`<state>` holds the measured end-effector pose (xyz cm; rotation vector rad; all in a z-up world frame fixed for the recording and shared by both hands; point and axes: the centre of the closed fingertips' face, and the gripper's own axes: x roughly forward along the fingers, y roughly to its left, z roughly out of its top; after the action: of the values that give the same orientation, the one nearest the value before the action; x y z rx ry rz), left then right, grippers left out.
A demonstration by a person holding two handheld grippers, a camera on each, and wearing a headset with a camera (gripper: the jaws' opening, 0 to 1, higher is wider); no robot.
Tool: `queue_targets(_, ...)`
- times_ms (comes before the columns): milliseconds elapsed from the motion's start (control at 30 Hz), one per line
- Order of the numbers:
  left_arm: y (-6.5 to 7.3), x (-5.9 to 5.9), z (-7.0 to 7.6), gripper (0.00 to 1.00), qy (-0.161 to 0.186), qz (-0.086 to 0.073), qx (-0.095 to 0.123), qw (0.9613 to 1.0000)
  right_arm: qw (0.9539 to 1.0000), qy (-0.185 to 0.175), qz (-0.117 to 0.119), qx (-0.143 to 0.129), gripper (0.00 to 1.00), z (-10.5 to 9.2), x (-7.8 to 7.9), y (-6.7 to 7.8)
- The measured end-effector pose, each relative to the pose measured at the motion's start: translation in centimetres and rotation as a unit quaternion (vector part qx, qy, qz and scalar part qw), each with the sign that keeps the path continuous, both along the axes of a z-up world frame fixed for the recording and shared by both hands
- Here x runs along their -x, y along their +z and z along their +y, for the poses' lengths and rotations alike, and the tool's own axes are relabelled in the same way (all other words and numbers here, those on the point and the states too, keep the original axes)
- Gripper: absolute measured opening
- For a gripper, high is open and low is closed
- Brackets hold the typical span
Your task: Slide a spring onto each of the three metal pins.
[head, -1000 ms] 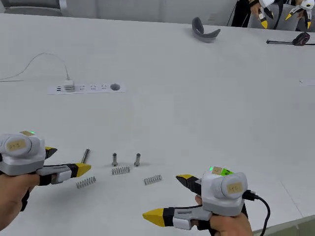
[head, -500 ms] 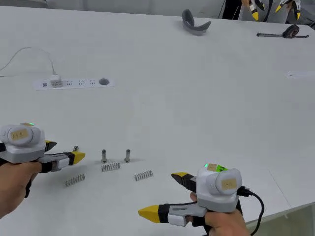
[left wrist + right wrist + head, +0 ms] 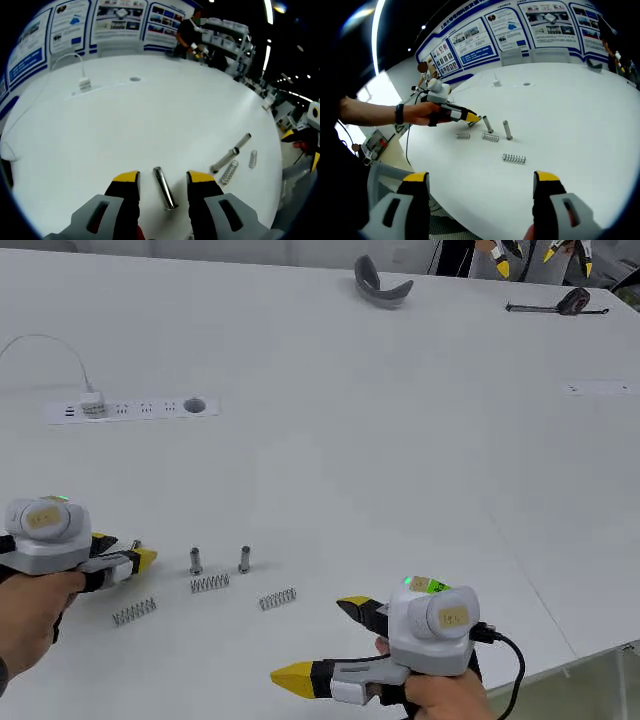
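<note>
L side: my left tongs (image 3: 125, 548) (grey body, yellow tips) sit low over the white tabletop (image 3: 400, 440), jaws apart. In left gripper view a short silver metal pin (image 3: 165, 192) lies flat btwn the two jaws, running lengthwise w/ them. There's a gap on each side, so it's not clamped.

R side: my right tongs (image 3: 322, 640) (same grey and yellow) hover near the front edge of the tabletop, jaws wide apart and empty.

The other 2 pins stand upright side by side, just right of left tongs in head view: first upright silver pin (image 3: 196, 560) and second upright silver pin (image 3: 244, 558), close but not touching.

All 3 springs lie loose on the tabletop in a rough row, a bit nearer to me than the pins:
- small coiled wire spring no. 1 (image 3: 134, 611) is near left tongs, on my side of them.
- spring no. 2 (image 3: 210, 583) is just in front of the two upright pins.
- spring no. 3 (image 3: 278, 597) is further right, closest to right tongs.

None touches a pin as far as I can see. In right gripper view spring no. 3 lies ahead, roughly centred btwn the jaws but well beyond the tips.

Further back there's a long white power strip (image 3: 130, 408) w/ a white plug (image 3: 92, 403) and thin white cable (image 3: 40, 338) at its left end. A grey curved band (image 3: 378, 285) and a black tape measure (image 3: 575, 302) sit at the far edge.
</note>
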<state>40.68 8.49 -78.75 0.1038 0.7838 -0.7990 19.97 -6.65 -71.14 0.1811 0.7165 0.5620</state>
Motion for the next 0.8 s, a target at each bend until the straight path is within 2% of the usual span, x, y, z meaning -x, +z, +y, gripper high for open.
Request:
queue_targets(133,-0.4,0.1,-0.3,0.32,-0.006,-0.002,-0.010,0.9999,1.0000,0.000,-0.001,-0.001,0.86,0.0,-0.1,0.1)
queue_targets(200,-0.3,-0.1,-0.5,0.28,-0.012,-0.014,-0.016,0.9997,1.0000,-0.001,-0.001,-0.002,0.86,-0.1,-0.2,0.2)
queue_targets(233,-0.4,0.0,-0.6,0.27,-0.014,-0.014,-0.018,0.9996,1.0000,-0.001,-0.001,-0.002,0.86,-0.1,-0.3,0.2)
queue_targets(267,-0.4,-0.2,-0.7,0.25,-0.023,-0.026,-0.025,0.9991,1.0000,-0.001,-0.001,-0.003,0.86,-0.1,-0.3,0.2)
queue_targets(300,-0.4,0.0,-0.7,0.23,-0.028,-0.028,-0.032,0.9987,1.0000,-0.001,-0.001,-0.003,0.86,-0.1,-0.4,0.2)
queue_targets(333,-0.5,-0.2,-0.8,0.21,-0.040,-0.041,-0.045,0.9973,1.0000,0.000,-0.001,-0.003,0.85,-0.1,-0.4,0.2)
queue_targets(433,-0.4,0.2,-1.0,0.16,-0.063,-0.051,-0.059,0.9950,1.0000,0.002,-0.001,-0.003,0.85,0.0,-0.5,0.2)
queue_targets(600,-0.4,0.4,-1.2,0.14,-0.093,-0.060,-0.077,0.9909,1.0000,0.003,0.000,-0.004,0.85,0.2,-0.5,0.2)
queue_targets(800,-0.4,0.6,-1.7,0.13,-0.113,-0.066,-0.083,0.9879,1.0000,0.005,0.002,-0.006,0.85,0.3,-0.4,0.0)
